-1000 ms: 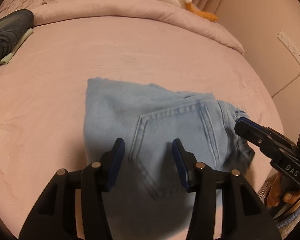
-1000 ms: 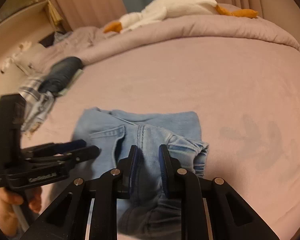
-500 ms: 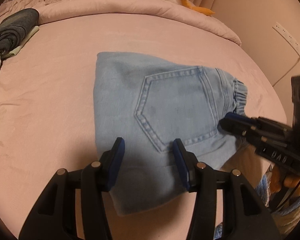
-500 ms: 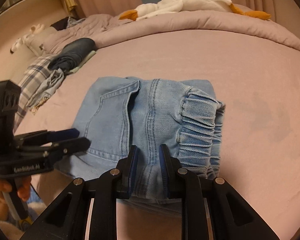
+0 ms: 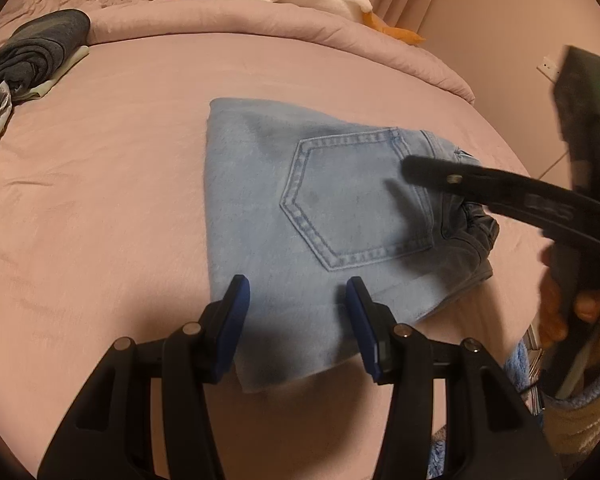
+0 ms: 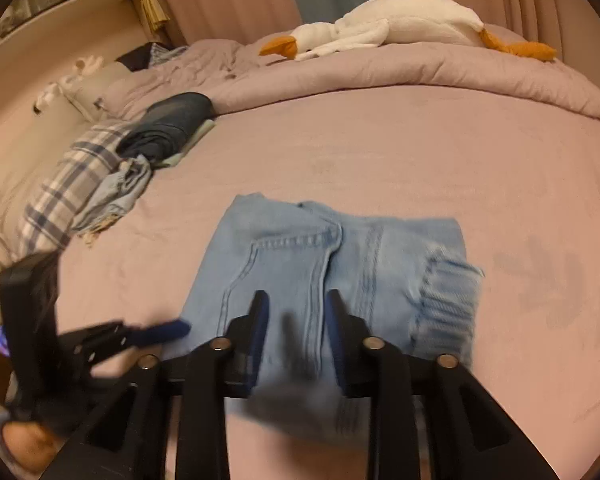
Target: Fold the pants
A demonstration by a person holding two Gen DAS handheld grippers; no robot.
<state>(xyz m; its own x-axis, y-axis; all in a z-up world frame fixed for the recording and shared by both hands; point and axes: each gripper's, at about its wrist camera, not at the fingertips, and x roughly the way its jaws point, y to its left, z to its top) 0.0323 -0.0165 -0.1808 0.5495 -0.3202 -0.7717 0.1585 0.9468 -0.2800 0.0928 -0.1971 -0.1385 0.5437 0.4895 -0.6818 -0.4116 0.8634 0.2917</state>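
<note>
The light blue jeans lie folded into a flat bundle on the pink bed, back pocket up. They also show in the right wrist view, with the elastic waistband at the right. My left gripper is open and empty, just above the near edge of the bundle. My right gripper is open over the near edge of the jeans, with nothing held between the fingers. The right gripper also shows in the left wrist view, over the pocket's right side. The left gripper shows at the left of the right wrist view.
A pile of dark and plaid clothes lies at the bed's left side. A white goose plush rests on the rolled duvet at the back. A wall stands to the right.
My right gripper has let go of the jeans and opened. The bundle now lies flat on the bed. Both grippers have drawn back a little.
</note>
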